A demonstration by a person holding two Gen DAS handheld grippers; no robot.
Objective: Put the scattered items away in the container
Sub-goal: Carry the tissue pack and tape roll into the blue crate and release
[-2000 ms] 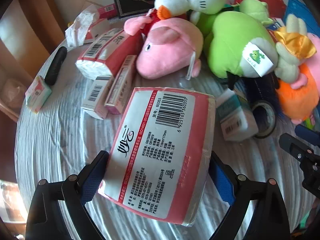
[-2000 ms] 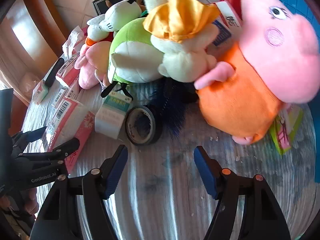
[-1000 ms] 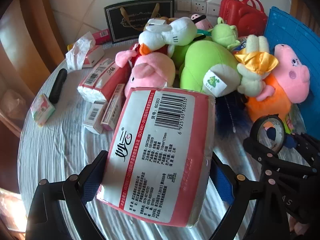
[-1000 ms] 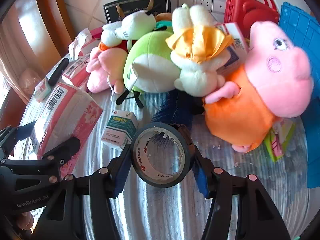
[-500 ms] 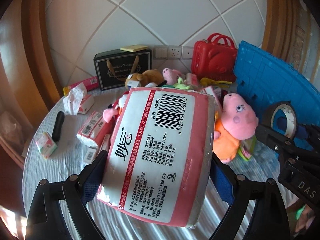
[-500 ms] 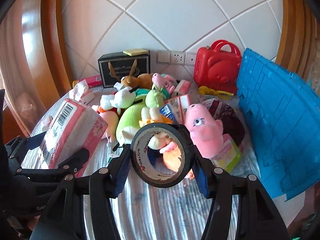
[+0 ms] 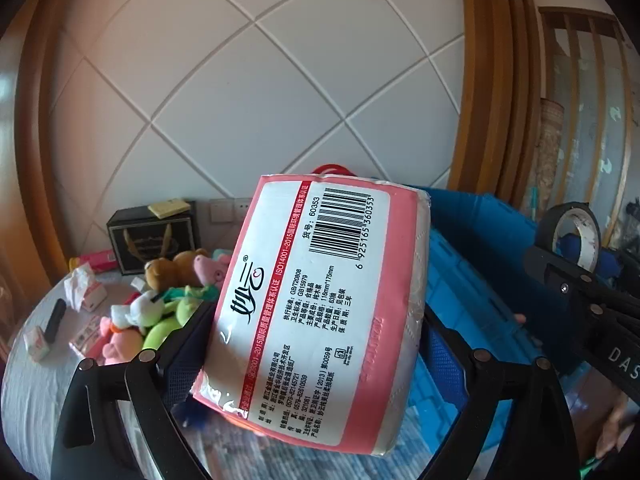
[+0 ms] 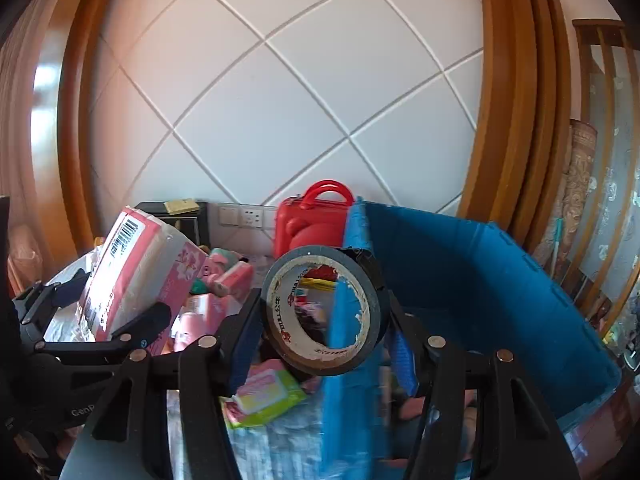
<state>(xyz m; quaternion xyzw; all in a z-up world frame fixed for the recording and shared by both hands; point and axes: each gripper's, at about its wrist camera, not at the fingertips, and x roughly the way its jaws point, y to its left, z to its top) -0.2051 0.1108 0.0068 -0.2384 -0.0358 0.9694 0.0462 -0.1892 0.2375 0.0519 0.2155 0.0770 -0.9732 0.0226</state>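
Both loads are now lifted off the table toward the blue plastic crate (image 8: 500,276): my left gripper (image 7: 316,344) clamps the pink tissue pack (image 7: 316,312), my right gripper (image 8: 324,340) pinches the black tape roll (image 8: 324,312) (seemingly above the near wall), so dropping comes next.

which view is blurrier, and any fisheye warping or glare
Right wrist view: blurrier, smearing the blue plastic crate wall near the black tape roll. Left wrist view: pink tissue pack label sharp. Both bow the wooden frame; glare streaks it in the right wrist view.

Both wrist cams wallward, shared blue crate (image 8: 500,280)
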